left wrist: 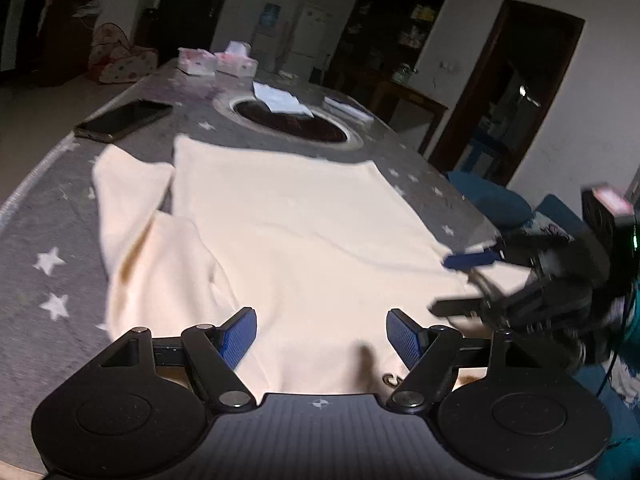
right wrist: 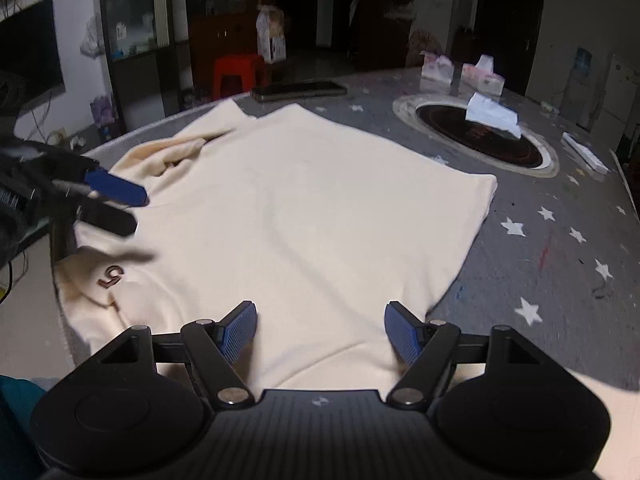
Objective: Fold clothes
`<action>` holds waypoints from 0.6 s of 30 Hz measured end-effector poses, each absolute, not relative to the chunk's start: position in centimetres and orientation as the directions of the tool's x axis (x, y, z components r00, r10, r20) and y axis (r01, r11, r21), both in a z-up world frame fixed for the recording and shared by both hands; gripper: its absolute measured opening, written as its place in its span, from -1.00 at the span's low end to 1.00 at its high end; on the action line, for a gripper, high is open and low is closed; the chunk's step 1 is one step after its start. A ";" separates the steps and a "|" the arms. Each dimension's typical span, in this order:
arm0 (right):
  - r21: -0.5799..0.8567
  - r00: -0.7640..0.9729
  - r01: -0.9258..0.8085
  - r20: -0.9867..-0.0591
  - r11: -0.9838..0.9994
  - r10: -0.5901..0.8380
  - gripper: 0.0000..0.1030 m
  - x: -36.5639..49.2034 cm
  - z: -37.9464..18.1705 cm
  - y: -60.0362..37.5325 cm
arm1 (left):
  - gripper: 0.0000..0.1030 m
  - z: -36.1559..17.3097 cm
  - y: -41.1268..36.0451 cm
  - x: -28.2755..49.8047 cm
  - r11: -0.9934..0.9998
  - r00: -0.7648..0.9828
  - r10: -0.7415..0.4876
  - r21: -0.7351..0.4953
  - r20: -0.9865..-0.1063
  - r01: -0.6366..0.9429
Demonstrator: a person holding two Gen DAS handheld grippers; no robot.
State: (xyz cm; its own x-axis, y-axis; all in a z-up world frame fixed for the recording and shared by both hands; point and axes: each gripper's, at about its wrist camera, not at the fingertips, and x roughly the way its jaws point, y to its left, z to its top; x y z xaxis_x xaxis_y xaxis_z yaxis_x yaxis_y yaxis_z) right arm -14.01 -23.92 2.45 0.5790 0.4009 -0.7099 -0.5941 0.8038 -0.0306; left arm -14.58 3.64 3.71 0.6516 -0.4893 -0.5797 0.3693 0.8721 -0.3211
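I see the cream shirt [left wrist: 288, 240] spread flat on the grey star-patterned table [left wrist: 44, 236], its near hem at the table's edge closest to me. One sleeve [left wrist: 132, 200] lies folded in on the shirt's left side. A small dark emblem [right wrist: 111, 275] sits on the cloth near that hem.

My left gripper [left wrist: 322, 338] hangs over the shirt's near hem with its blue pads spread apart and nothing between them. My right gripper [right wrist: 320, 334] is over the shirt's near right corner, jaws likewise wide, pinching no cloth.

Beyond the shirt, a round dark inset [left wrist: 290, 122] sits in the table. A phone [left wrist: 124, 118] lies beyond the shirt's left sleeve, and tissue packs [left wrist: 236, 62] stand further off past the inset.
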 end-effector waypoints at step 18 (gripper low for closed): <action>0.046 0.617 -0.536 -0.660 0.843 0.428 0.59 -15.0 2.0 -24.9 | -0.25 2.8 6.5 -4.1 0.988 0.768 -0.132 -0.017 -0.627 0.155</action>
State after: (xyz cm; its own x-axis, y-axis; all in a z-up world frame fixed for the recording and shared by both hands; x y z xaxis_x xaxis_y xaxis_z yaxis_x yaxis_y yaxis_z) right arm -14.98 -24.87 1.96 0.6168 0.4284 -0.6603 -0.5358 0.8430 0.0465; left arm -4.08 6.46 2.75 0.7679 -0.1315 -0.6269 0.1551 0.9877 -0.0173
